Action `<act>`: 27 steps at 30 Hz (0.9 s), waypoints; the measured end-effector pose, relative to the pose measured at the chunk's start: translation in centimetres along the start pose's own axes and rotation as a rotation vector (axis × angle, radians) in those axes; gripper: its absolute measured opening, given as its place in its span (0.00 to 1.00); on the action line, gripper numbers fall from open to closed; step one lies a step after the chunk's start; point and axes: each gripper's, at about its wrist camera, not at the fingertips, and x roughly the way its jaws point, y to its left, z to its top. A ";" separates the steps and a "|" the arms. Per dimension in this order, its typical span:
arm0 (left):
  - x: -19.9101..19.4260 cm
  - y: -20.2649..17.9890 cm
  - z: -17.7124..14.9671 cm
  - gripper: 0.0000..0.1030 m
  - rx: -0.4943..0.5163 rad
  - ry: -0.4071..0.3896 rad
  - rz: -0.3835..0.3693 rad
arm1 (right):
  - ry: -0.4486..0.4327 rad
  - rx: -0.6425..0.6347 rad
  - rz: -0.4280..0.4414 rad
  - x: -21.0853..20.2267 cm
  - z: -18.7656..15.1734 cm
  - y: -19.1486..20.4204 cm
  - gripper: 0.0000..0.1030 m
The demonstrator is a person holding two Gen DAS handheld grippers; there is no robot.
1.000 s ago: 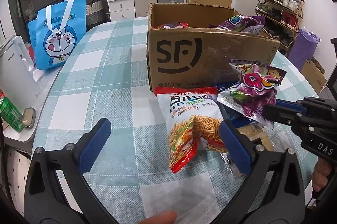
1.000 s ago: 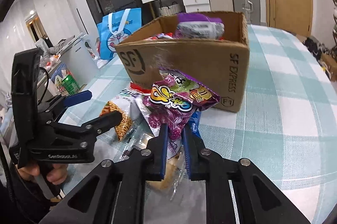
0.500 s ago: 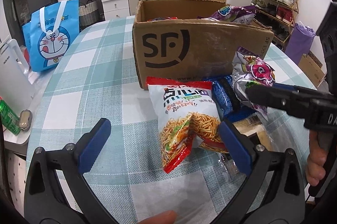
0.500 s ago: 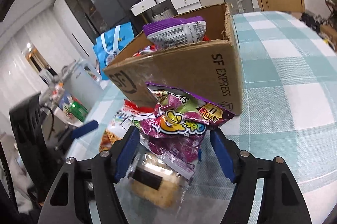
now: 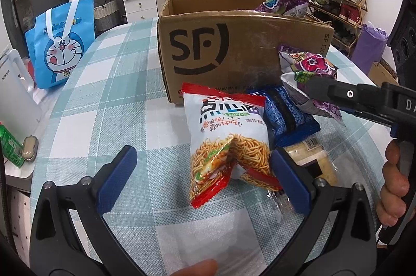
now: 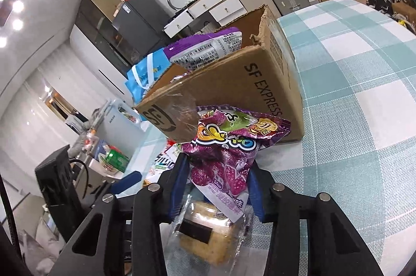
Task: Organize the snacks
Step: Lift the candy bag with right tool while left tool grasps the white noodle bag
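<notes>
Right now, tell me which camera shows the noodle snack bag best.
The left wrist view: the noodle snack bag lies full-face on the table, printing and noodle picture readable, between the open left tool's pads. The right wrist view shows only a sliver of it behind the purple snack bag gripped by the right tool.

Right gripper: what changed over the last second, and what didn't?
The right gripper let go of the purple snack bag, opened wide, then closed on it again, rolling as it went. The left gripper stayed open around the noodle snack bag; the SF cardboard box kept its place.
</notes>
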 end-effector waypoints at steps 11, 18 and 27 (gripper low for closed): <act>1.0 1.0 0.3 1.00 -0.052 0.025 -0.038 | 0.046 0.046 0.016 -0.4 -0.1 -1.1 0.54; 2.0 1.5 0.7 0.87 -0.082 0.040 -0.057 | 0.005 0.121 0.044 -0.5 0.6 -2.1 0.64; 1.5 1.0 0.5 0.51 -0.037 0.013 -0.124 | 0.008 0.219 0.022 0.6 0.1 -4.2 0.56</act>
